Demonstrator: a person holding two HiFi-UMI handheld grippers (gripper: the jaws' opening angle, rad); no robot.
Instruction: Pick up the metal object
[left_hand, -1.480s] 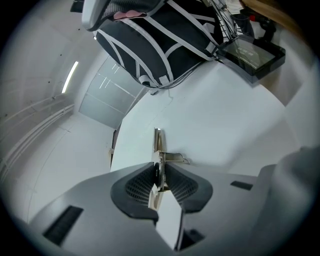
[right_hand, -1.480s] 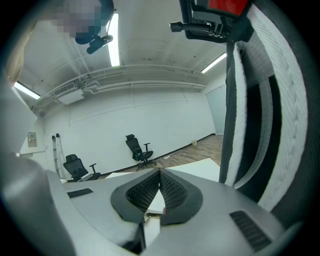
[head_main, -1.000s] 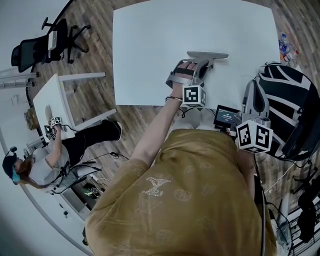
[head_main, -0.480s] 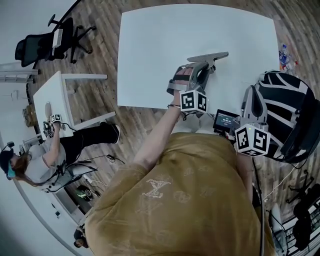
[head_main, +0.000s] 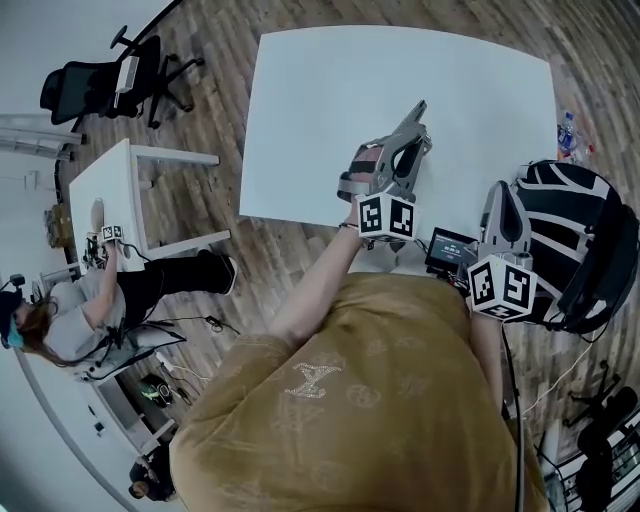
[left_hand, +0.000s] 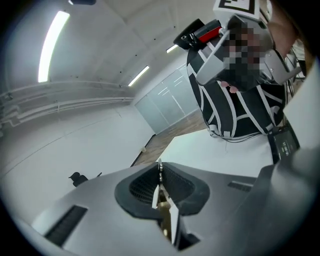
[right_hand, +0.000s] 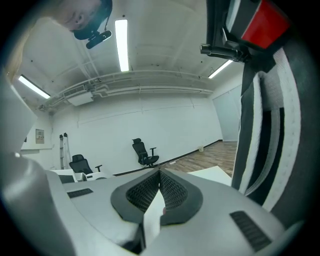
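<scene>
My left gripper (head_main: 419, 110) hangs above the near part of the white table (head_main: 310, 120), lifted clear of its top. In the left gripper view its jaws (left_hand: 159, 172) have just been closing and stand almost together. A small, thin, brass-tinted metal object (left_hand: 161, 204) is pinched between the pads, seen edge-on. The head view hides the object behind the fingers. My right gripper (head_main: 498, 195) stays off the table's right near corner, beside a black-and-white chair back (head_main: 580, 230). In its own view the pads (right_hand: 160, 174) meet at the tips with nothing between them.
A small screen device (head_main: 450, 248) hangs at the table's near edge between my hands. A second white table (head_main: 110, 190) with a seated person (head_main: 70, 320) stands to the left. A black office chair (head_main: 100, 85) is at the far left. The floor is wood.
The left gripper's jaws, spread wide over the table a second ago, have closed. The gripper has risen off the tabletop and rolled. The right gripper has kept its place.
</scene>
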